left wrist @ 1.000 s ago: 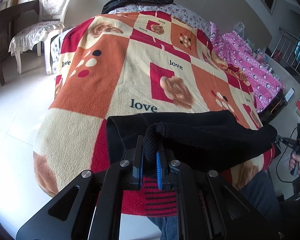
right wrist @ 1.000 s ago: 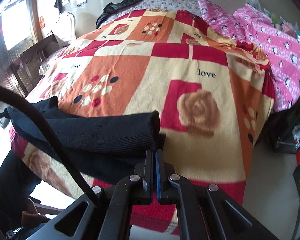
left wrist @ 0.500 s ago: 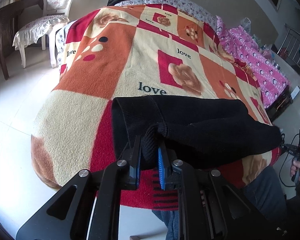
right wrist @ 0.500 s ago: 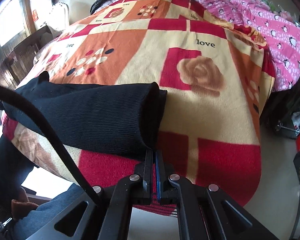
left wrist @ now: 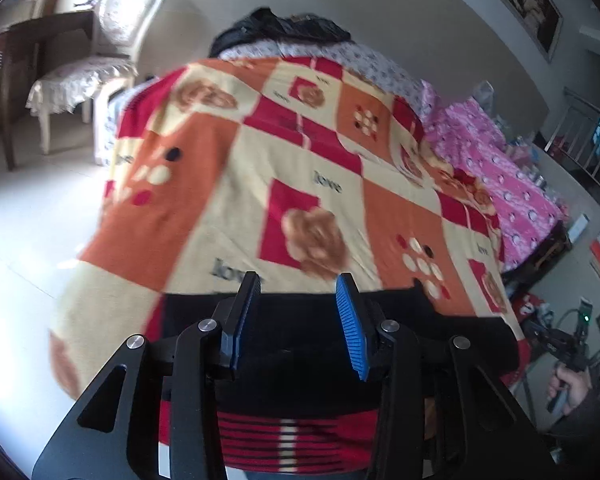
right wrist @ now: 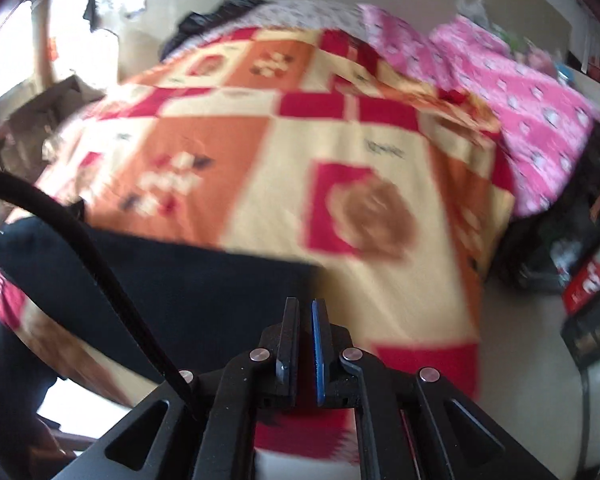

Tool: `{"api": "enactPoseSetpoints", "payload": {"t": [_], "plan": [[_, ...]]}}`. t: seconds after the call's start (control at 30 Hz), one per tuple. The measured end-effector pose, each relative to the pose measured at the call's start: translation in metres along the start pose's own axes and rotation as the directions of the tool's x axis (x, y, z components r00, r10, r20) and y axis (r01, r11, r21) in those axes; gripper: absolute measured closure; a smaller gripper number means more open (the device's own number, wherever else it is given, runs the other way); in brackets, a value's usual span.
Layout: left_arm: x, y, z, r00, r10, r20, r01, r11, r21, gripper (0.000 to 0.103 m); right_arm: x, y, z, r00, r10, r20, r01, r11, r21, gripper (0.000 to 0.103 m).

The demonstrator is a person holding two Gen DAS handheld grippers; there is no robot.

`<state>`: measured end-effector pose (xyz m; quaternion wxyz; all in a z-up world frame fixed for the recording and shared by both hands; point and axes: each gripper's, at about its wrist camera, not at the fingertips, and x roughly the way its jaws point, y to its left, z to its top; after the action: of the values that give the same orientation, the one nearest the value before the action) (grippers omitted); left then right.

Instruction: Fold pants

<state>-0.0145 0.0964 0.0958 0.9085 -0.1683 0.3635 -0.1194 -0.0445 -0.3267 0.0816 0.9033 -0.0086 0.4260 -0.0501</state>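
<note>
The bed point(left wrist: 204, 216), under its checked orange, red and cream blanket point(left wrist: 300, 168), fills the room ahead, and the black pants point(left wrist: 296, 320) lie along its near edge in a long folded band running crosswise — flat on the blanket, with nothing lifting them. This looks like the let-go at the end of a fold. The left tool point(left wrist: 298, 284) has just been opening: its blue-padded fingers point(left wrist: 350, 320) stand well apart above the dark cloth, with nothing pinched between them. The right tool point(right wrist: 305, 308) has just begun to part, only a slim gap showing, and the band's end sits just off to its left rather than between the fingers. I'd judge the next move needs both tools drawn clear without dragging the fabric, then fresh grips on the band's ends — if another fold is wanted.
</note>
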Motion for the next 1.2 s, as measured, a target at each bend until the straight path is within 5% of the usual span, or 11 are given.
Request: {"api": "enactPoseSetpoints", "payload": {"t": [0.17,0.23,0.4,0.5,0.63,0.7,0.83,0.97,1.07,1.1,1.2], "plan": [[0.063,-0.001,-0.048,0.956,0.103,-0.273,-0.086,0.993,0.075,0.064,0.046,0.018,0.0,0.995,0.021,-0.096,-0.017,0.999,0.043,0.081],[0.057,0.002,-0.057,0.965,0.103,-0.242,-0.072,0.989,0.133,0.067,0.059,0.021,-0.014,0.987,0.015,-0.162,-0.01,0.999,0.033,0.08],[0.046,0.01,-0.026,0.965,0.142,-0.223,-0.133,0.99,0.055,0.071,0.056,0.018,-0.027,0.995,0.008,-0.096,0.002,0.995,0.1,0.067],[0.034,0.021,0.001,0.98,0.035,-0.193,-0.048,0.997,-0.065,0.071,0.056,0.031,-0.034,0.999,-0.016,-0.034,0.02,0.991,0.132,0.047],[0.065,0.03,0.0,0.929,-0.011,-0.37,-0.037,0.992,-0.123,0.071,0.059,0.06,-0.04,0.99,-0.14,0.035,0.138,0.989,0.052,0.034],[0.087,0.025,-0.006,0.891,0.08,-0.448,-0.115,0.992,-0.053,0.072,0.061,0.057,-0.038,0.99,-0.134,0.032,0.132,0.989,0.067,0.032],[0.11,0.017,0.008,0.893,0.188,-0.409,-0.182,0.982,0.054,0.079,0.061,0.047,-0.04,0.995,-0.096,0.038,0.092,0.99,0.104,0.031],[0.134,0.005,0.025,0.888,0.344,-0.304,-0.291,0.934,0.206,0.082,0.061,0.051,-0.04,0.992,-0.118,0.04,0.115,0.99,0.087,0.031],[0.148,0.018,0.032,0.844,0.469,-0.26,-0.413,0.878,0.242,0.082,0.06,0.049,-0.042,0.993,-0.106,0.044,0.102,0.99,0.096,0.031],[0.141,0.022,0.035,0.846,0.462,-0.267,-0.42,0.885,0.199,0.082,0.06,0.049,-0.041,0.993,-0.105,0.045,0.1,0.99,0.096,0.031],[0.102,0.007,0.038,0.916,0.335,-0.218,-0.318,0.941,0.112,0.083,0.06,0.049,-0.042,0.993,-0.11,0.047,0.105,0.99,0.093,0.031]]}}
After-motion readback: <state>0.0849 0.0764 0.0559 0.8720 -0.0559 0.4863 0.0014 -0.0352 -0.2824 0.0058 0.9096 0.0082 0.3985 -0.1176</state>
